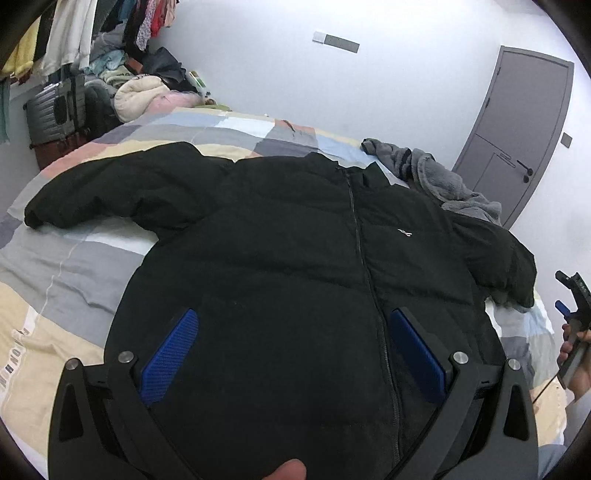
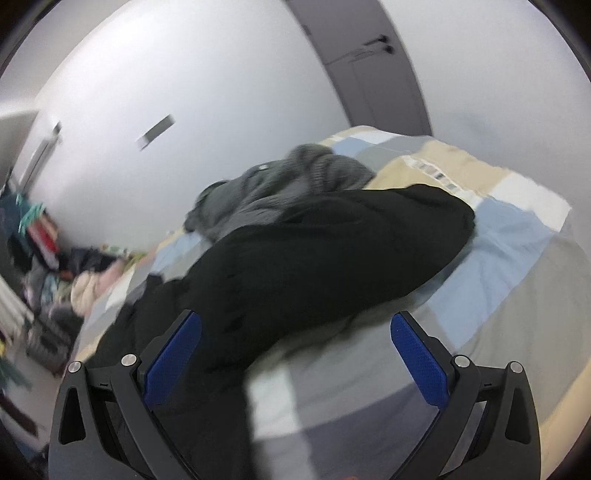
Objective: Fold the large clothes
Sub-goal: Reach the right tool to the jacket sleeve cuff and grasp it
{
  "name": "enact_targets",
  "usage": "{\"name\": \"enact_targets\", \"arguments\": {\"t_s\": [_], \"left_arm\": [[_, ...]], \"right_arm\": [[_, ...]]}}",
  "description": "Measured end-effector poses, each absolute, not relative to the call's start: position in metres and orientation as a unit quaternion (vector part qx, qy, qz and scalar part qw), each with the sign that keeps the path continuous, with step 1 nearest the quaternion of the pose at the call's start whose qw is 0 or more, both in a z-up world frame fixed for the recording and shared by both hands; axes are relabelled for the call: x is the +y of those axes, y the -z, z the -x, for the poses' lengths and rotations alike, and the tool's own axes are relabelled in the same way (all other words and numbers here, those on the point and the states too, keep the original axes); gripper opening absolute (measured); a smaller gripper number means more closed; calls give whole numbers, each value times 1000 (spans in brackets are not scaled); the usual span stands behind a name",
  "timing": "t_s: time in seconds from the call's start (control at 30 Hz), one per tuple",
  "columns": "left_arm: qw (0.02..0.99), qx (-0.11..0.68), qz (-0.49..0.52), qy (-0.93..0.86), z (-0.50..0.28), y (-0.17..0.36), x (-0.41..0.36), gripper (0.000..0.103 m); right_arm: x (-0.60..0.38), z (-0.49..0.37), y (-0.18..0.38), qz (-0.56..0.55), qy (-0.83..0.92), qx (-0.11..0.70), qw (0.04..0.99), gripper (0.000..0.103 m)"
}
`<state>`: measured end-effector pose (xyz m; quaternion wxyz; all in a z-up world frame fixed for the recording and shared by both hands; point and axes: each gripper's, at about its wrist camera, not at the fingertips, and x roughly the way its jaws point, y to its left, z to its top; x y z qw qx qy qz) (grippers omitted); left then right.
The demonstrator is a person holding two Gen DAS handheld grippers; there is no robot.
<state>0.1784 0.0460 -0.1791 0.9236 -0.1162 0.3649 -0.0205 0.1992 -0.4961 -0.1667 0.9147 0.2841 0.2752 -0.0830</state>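
A black zip-front puffer jacket (image 1: pixel 295 240) lies spread front-up on the bed, directly ahead of and beneath the left gripper (image 1: pixel 293 332), its zipper (image 1: pixel 360 236) running away from that gripper just inside the right-hand finger. One sleeve (image 1: pixel 110 184) stretches out to the gripper's left across the patchwork duvet (image 1: pixel 55 266); the other sleeve (image 2: pixel 332 243) lies bunched ahead of the right gripper (image 2: pixel 295 336), a little blurred in that view. Both grippers are released, blue pads (image 1: pixel 170 354) spread wide, gripping nothing; the left hangs over the jacket's lower body, the right over its sleeve and the duvet. In the left wrist view, the right gripper's body (image 1: pixel 576 302) and the person's hand (image 1: pixel 576 354) show at the far right. Beyond the jacket's collar a grey fleece garment (image 1: pixel 436 177) lies crumpled on the bed. Farther off stand a grey door (image 1: pixel 524 125), a silver suitcase (image 1: pixel 51 110), heaped clothes (image 1: pixel 140 92) and hanging clothes (image 1: pixel 74 33).
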Motion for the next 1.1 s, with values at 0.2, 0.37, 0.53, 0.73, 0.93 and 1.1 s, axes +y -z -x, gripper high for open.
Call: {"name": "enact_targets", "arguments": {"t_s": [0.2, 0.37, 0.53, 0.73, 0.93, 1.1], "left_arm": [[919, 370, 133, 21, -189, 190, 42, 103], [920, 366, 137, 11, -200, 195, 35, 103], [927, 357, 117, 5, -209, 197, 24, 103], [929, 354, 106, 1, -221, 203, 12, 103], [929, 354, 107, -9, -236, 205, 6, 103], [925, 364, 112, -13, -240, 209, 7, 103]], "right_arm": [[-579, -210, 214, -406, 99, 238, 877, 102], [-630, -221, 247, -441, 129, 223, 860, 99], [-670, -237, 275, -469, 152, 201, 846, 96], [-695, -257, 293, -481, 144, 180, 846, 85], [-701, -280, 300, -479, 116, 180, 851, 72], [-702, -293, 296, -474, 82, 176, 859, 50]]}}
